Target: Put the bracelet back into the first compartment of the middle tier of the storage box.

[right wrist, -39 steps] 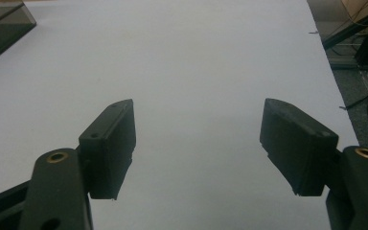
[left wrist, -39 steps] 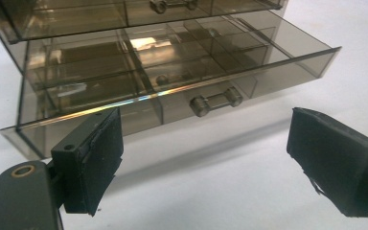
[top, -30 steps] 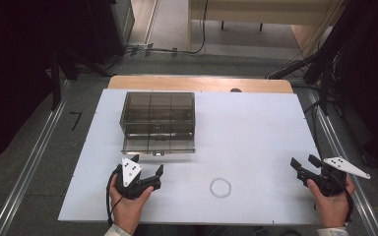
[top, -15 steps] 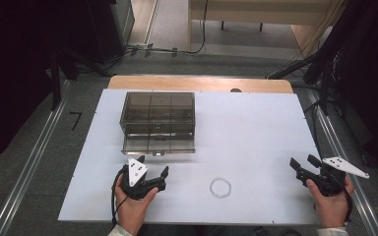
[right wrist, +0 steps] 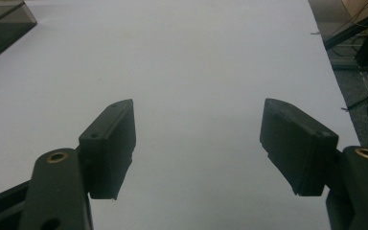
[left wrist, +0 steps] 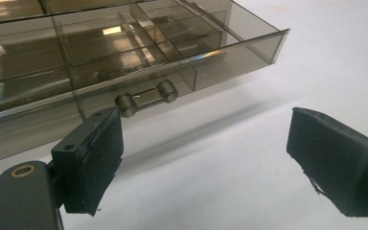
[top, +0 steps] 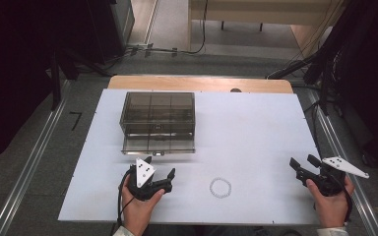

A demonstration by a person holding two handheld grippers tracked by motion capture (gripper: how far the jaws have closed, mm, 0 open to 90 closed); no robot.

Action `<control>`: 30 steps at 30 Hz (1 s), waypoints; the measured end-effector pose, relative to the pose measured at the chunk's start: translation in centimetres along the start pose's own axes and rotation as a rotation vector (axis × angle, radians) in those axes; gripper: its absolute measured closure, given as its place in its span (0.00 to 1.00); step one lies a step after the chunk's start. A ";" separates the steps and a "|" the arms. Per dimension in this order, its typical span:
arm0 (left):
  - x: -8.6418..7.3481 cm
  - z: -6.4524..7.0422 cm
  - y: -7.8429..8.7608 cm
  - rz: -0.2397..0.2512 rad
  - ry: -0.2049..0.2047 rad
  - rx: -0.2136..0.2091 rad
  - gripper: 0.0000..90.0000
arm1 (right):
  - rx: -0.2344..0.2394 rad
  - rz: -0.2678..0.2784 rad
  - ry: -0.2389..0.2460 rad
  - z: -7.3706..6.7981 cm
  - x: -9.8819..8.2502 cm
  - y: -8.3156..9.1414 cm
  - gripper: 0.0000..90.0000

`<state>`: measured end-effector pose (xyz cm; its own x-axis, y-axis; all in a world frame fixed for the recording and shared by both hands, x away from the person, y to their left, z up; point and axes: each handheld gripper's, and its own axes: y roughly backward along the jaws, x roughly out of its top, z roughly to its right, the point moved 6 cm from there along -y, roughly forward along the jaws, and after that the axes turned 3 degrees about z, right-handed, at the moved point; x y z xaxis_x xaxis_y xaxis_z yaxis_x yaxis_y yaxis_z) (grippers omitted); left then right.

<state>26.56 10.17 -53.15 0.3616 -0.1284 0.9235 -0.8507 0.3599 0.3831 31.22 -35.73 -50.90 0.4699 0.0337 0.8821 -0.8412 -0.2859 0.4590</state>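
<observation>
Smoked clear organizer box [top: 158,122] sits on the white tabletop [top: 256,128], toward the left and far half. Its lower drawer [top: 158,143] is pulled partway out toward the person; dividers show through the walls. In the left gripper view the drawer front carries a small bar handle [left wrist: 146,97] on two round posts, just beyond the tool's left pad.

Left tool [top: 159,176]: held in the left hand [top: 138,206], near the drawer front but apart from it, not touching. Jaws wide apart, nothing between them, bare tabletop under the gap in its own view [left wrist: 203,158].

Small beaded ring, a bracelet [top: 220,187], lies flat on the tabletop just to the right of the left tool, between the two hands, closer to the left one. Untouched.

Right tool [top: 302,163]: held in the right hand [top: 330,201] at the near right corner of the tabletop, well apart from box and bracelet. Jaws wide, empty; its own view [right wrist: 197,139] looks across bare white surface, with a corner of the box at far upper left.

Wooden edge [top: 202,83] shows behind the white sheet.
</observation>
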 end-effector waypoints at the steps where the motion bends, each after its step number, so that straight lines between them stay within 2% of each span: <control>1: 0.0 0.1 0.0 -0.002 -0.001 -0.004 0.14 | 0.001 0.000 -0.001 0.0 0.0 0.0 0.30; 10: -0.2 1.2 -0.5 -0.015 -0.018 -0.028 0.14 | 0.004 0.000 0.002 0.0 0.0 0.0 0.30; 30: -0.3 2.9 -1.1 -0.024 -0.038 -0.062 0.14 | 0.008 0.003 0.001 0.0 0.1 0.0 0.30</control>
<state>26.26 7.15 -53.79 0.3659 -0.1718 0.9147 -0.8165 0.4125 0.4040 31.25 -35.69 -50.79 0.4668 0.0342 0.8837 -0.8406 -0.2933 0.4554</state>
